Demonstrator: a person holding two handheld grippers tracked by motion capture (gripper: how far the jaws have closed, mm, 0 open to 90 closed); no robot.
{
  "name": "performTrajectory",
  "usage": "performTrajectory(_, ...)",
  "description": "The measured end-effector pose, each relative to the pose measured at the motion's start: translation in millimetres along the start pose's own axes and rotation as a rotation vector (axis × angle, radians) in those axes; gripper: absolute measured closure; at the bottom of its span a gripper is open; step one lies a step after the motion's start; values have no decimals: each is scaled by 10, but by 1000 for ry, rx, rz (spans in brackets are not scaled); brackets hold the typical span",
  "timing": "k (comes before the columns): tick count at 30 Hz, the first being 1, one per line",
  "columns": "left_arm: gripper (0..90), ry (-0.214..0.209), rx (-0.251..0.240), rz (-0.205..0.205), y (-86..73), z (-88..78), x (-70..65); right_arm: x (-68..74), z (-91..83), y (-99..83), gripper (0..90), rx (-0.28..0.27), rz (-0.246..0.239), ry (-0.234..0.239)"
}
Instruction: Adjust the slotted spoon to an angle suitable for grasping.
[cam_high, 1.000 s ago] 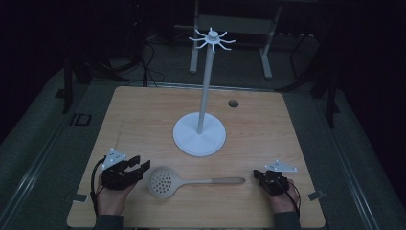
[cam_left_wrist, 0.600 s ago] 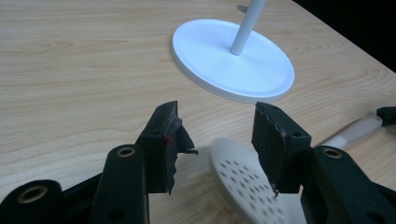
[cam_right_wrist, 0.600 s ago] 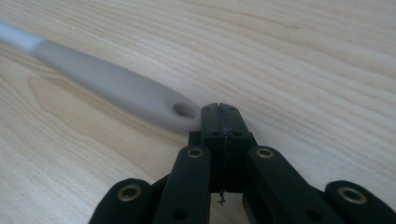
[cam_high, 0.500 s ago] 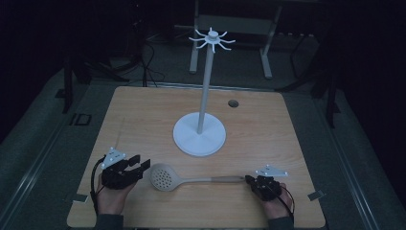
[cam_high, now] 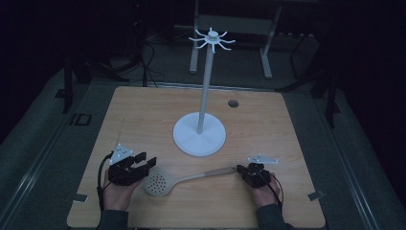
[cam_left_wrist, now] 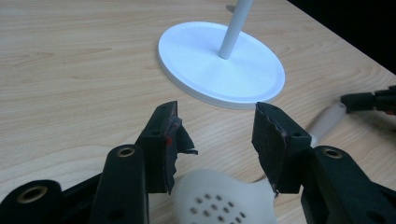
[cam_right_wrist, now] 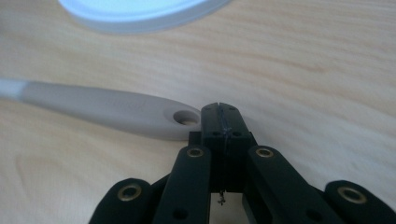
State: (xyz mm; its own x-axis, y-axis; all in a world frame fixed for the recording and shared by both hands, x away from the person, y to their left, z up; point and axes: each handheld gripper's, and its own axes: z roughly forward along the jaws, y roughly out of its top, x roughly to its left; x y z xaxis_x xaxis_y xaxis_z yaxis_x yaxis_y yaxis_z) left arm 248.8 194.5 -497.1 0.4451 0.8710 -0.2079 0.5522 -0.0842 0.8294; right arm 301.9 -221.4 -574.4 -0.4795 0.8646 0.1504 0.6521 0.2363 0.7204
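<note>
A pale slotted spoon (cam_high: 160, 182) lies flat on the wooden table (cam_high: 143, 115), head to the left, handle (cam_high: 206, 173) running right. My left gripper (cam_high: 143, 160) rests at the spoon head with its jaws open. In the left gripper view the perforated head (cam_left_wrist: 224, 200) lies low between the spread fingers (cam_left_wrist: 163, 140), untouched. My right gripper (cam_high: 241, 168) is shut, holding nothing. Its closed tips (cam_right_wrist: 221, 109) meet the end of the handle (cam_right_wrist: 107, 109) beside the hanging hole (cam_right_wrist: 186, 117).
A white stand with a round base (cam_high: 198, 134), a tall pole (cam_high: 206, 81) and a ring of hooks (cam_high: 211, 39) on top rises at the table's middle. A small dark hole (cam_high: 233, 103) marks the far right of the tabletop.
My right gripper has slid left along the table up to the handle's end, and that end has swung slightly away from the front edge. The left gripper has stayed put.
</note>
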Motion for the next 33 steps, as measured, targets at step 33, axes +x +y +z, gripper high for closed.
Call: performTrajectory(33,522,-17,7,40,152,73,-67,-81,-144,171,856,-32,-116,-47)
